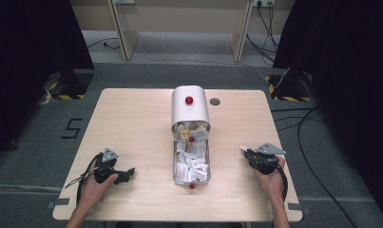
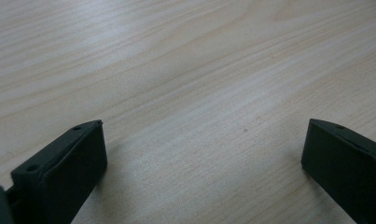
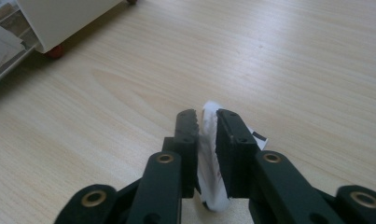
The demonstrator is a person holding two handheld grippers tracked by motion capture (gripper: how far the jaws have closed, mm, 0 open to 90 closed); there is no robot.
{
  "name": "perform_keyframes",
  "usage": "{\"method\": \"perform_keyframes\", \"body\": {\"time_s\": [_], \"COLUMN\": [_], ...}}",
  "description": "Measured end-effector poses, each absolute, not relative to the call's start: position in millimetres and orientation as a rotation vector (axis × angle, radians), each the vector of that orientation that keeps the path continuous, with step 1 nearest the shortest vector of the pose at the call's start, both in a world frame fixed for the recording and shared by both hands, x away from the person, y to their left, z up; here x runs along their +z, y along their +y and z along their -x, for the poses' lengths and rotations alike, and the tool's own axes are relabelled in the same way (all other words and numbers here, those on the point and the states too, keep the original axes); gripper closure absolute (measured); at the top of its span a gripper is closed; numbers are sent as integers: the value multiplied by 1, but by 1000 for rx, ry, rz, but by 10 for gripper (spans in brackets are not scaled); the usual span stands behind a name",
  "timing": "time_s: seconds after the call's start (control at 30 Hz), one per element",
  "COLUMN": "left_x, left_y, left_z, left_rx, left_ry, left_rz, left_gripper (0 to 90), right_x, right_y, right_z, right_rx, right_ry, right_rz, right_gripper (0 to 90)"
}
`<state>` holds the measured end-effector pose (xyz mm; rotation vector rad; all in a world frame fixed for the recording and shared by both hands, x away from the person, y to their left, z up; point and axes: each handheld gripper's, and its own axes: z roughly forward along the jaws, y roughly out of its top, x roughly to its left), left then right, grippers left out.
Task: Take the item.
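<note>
Right gripper (image 1: 246, 153), seen from the high view, sits near the right edge of the pale wood table (image 1: 132, 118), held in a hand, with a small white paper packet (image 1: 243, 149) at its tips. Over by the front-left corner the left gripper (image 1: 127, 173) rests low, jaws spread. Between them, down the middle of the table, stands one rounded metal-looking box (image 1: 190, 107) with a clear drawer (image 1: 191, 161) pulled toward the front edge, heaped with crumpled white packets. Three small red knobs show on it: one on top, one at the box's mouth, one at the drawer's front end.

From the left gripper view, two blunt black jaws stand wide apart over bare, fine-grained wood, nothing between them.

From the right gripper view, the two toothed black jaws are close together with the white paper packet (image 3: 209, 154) pinched between them, its glossy, creased body bulging above and below the pads. One corner with dark print pokes out on the right. The box's white corner and one red foot (image 3: 54, 51) lie at upper left.
</note>
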<state>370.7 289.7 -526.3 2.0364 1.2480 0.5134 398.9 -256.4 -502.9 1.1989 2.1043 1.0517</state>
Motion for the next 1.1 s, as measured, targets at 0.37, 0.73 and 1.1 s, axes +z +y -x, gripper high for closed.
{"method": "perform_keyframes", "body": {"time_s": [0.37,0.73,1.1], "left_x": [-526,-526,-526], "left_y": [290,290,290], "left_z": [-371,-371,-371], "left_rx": [514,514,513], "left_ry": [1248,1248,1248], "left_rz": [-2036,-2036,-2036], "left_gripper": [0,0,0], "right_x": [-491,-482,-476], "right_y": [-249,-241,-234], "right_z": [-394,-387,-379], "right_rx": [1101,1123,1117], "right_ry": [2071,2073,2080], "right_rz": [-1223,-1198,-1175], "right_gripper": [520,465,429]}}
